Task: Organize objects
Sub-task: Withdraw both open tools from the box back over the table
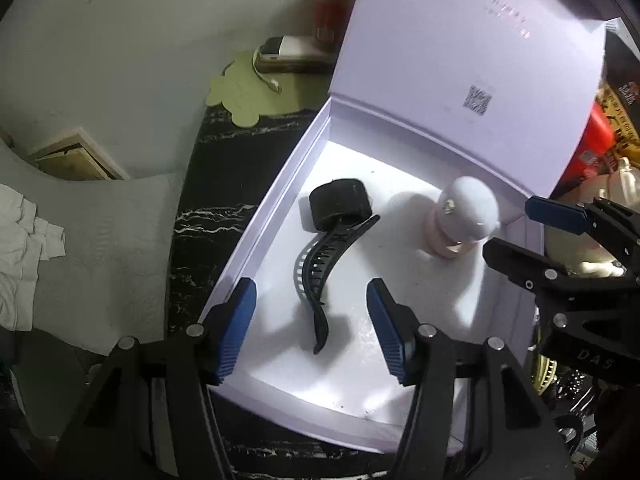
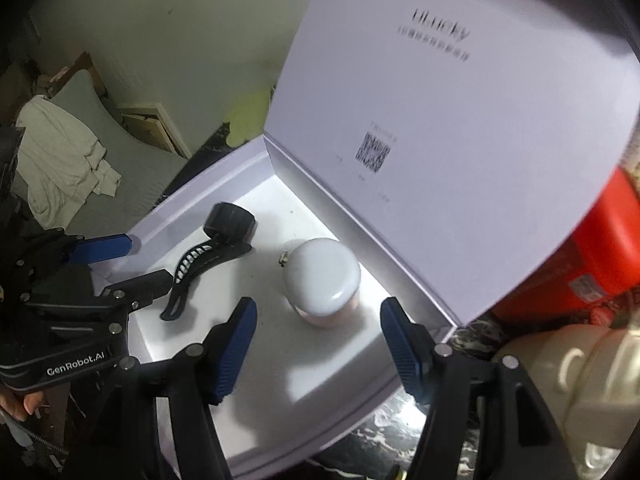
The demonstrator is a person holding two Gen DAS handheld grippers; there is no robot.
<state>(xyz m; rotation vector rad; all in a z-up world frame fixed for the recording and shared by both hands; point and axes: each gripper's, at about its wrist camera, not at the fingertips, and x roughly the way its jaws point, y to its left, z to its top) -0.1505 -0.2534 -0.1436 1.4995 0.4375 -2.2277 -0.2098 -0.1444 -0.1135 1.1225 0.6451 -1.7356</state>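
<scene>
Fingers (image 1: 240, 328) astride, above hair clip (image 1: 316, 280)

The print on the box lid (image 2: 440, 100) is blurred and cannot be read. At the right edge of the left wrist view, a red container (image 1: 596, 140) is half hidden by the lid and cut off.

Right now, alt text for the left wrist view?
An open white box holds a black hair clip, a black cap and a white-lidded jar. The left gripper hangs over the clip, jaws open and empty.
</scene>
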